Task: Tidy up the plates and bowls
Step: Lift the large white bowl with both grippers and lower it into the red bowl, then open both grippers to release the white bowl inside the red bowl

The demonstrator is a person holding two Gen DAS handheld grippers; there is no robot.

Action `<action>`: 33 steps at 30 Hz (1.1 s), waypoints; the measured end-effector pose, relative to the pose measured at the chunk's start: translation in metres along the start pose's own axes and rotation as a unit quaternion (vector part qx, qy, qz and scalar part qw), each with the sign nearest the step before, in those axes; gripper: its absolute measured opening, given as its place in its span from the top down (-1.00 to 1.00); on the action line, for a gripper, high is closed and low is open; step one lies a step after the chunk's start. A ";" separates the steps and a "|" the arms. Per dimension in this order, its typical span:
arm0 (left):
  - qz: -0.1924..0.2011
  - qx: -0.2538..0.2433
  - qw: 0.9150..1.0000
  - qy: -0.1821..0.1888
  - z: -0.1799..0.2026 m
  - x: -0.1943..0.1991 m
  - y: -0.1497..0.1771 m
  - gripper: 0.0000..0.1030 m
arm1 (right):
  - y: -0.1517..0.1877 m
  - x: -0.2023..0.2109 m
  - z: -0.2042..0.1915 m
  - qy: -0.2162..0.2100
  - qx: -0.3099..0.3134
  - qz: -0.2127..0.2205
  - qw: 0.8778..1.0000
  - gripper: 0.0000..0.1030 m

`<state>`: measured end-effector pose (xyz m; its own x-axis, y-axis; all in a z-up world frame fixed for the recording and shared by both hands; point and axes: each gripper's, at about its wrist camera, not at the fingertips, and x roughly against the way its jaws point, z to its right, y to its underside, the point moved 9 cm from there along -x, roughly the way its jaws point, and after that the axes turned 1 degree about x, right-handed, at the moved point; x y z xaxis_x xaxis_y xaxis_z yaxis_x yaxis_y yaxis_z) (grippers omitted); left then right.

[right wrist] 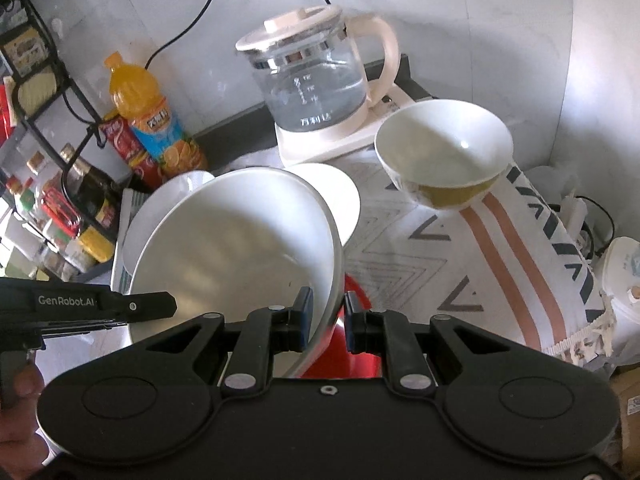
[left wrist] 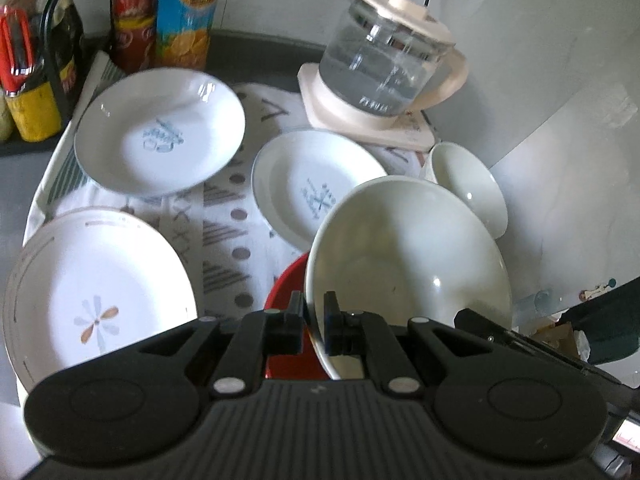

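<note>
Above the red bowl (left wrist: pixel 286 292), both tools, left tool (left wrist: pixel 313 314) and right tool (right wrist: pixel 328 312), clamp the tilted white bowl's (left wrist: pixel 408 248) rim; only the right view shows its yellow-banded neighbour bowl (right wrist: pixel 444 152).

Soft daylight, slight blur, fisheye-warped edges, dark corners.

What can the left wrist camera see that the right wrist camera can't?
Only the left view shows the flower plate and two plates with blue drawings. Only the right view shows the small bowl's yellow outside and the striped cloth edge. Both show the big white bowl pinched at its rim, the red dish and the glass kettle.
</note>
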<state>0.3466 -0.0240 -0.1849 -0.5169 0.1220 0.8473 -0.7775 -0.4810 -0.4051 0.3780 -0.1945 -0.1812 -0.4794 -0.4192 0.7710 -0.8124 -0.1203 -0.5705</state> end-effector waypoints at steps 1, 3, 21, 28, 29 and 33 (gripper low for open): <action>-0.004 0.001 1.000 0.000 -0.001 -0.001 0.003 0.89 | 0.002 0.000 0.000 0.001 0.000 -0.002 1.000 0.68; -0.013 0.004 1.000 0.001 -0.003 -0.005 0.008 0.89 | 0.005 0.000 0.002 0.004 0.002 -0.005 1.000 0.68; -0.070 0.022 0.997 0.009 -0.013 -0.041 0.033 0.88 | 0.015 -0.011 0.015 0.045 0.000 -0.007 0.999 0.79; -0.062 0.025 0.998 0.002 -0.022 -0.035 0.025 0.85 | 0.015 -0.022 0.014 0.049 0.010 -0.014 0.999 0.87; -0.061 0.026 0.998 0.002 -0.022 -0.033 0.023 0.83 | 0.015 -0.024 0.015 0.049 0.009 -0.016 0.999 0.88; -0.044 0.015 0.999 -0.001 -0.018 -0.023 0.015 0.83 | 0.017 -0.027 0.015 0.048 0.009 -0.018 0.999 0.89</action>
<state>0.3405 -0.0180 -0.2169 -0.4459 0.1640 0.8800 -0.8089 -0.4948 -0.3176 0.3826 -0.1984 -0.2159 -0.4795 -0.3259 0.8148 -0.8243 -0.1512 -0.5456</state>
